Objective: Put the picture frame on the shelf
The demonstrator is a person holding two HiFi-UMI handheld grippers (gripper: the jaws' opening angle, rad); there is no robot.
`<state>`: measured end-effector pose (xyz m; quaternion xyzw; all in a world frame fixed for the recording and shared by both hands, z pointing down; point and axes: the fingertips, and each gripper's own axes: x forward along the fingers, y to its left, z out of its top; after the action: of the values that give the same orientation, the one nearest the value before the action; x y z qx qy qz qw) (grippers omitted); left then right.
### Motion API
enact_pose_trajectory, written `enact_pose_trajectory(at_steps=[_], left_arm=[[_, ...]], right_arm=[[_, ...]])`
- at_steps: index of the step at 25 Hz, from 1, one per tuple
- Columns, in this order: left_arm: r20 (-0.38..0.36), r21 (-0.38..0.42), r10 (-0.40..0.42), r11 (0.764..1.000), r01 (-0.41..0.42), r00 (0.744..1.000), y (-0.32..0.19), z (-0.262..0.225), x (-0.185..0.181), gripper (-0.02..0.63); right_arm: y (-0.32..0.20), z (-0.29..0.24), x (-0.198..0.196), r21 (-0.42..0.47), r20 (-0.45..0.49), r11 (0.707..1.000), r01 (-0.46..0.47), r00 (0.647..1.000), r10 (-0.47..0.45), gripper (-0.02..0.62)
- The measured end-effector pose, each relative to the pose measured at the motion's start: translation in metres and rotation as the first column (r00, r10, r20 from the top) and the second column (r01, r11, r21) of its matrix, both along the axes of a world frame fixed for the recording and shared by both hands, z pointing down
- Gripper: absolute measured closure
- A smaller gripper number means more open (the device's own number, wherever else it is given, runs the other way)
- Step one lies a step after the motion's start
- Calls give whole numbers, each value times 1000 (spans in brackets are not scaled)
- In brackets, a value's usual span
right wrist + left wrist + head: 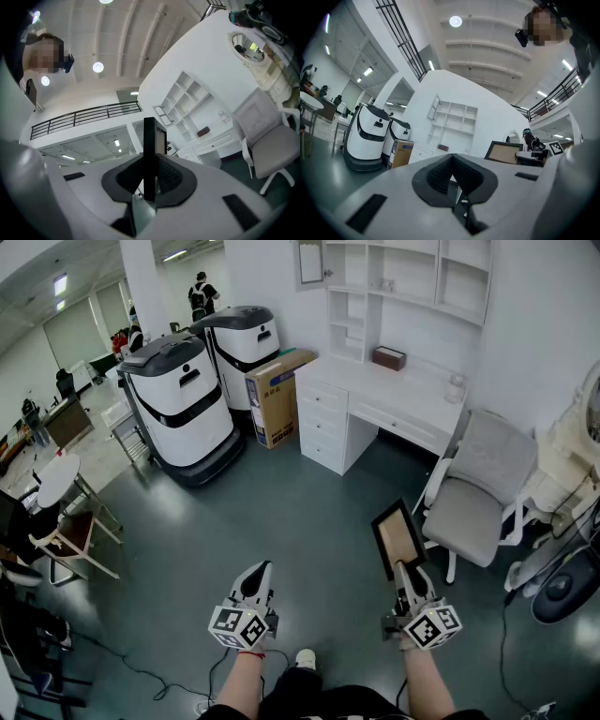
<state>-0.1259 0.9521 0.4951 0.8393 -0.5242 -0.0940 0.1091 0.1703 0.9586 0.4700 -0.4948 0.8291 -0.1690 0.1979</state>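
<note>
The picture frame (397, 538), black-rimmed with a tan panel, is held upright over the grey floor by my right gripper (402, 570), which is shut on its lower edge. In the right gripper view the frame (149, 157) stands edge-on, pinched between the dark pads (171, 176). My left gripper (260, 574) hovers level to the left of it, shut and holding nothing; its pads (438, 176) meet. From the left gripper view the frame (505, 153) shows at the right. The white shelf unit (405, 276) stands on a desk (380, 390) against the far wall.
Two white-and-black machines (183, 399) and a cardboard box (277, 395) stand left of the desk. A white chair (476, 495) is close on the right, with a fan (564, 589) and cables beyond. A small table and chair (58, 493) stand at the left.
</note>
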Motion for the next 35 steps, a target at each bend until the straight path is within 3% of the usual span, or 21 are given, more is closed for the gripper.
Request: enact_pose_trajectory(at_steps=[24,35], left_arm=[[-3,18,80,997,-80,997,-131,8,-33,601],[4,19,80,997,-81,997,-225,11,-41,601]], right_arm=[[-113,-3,-47,52,46,998,-35,998,33,531],[-212,6,-47,37,42,998,-54,998,52,531]])
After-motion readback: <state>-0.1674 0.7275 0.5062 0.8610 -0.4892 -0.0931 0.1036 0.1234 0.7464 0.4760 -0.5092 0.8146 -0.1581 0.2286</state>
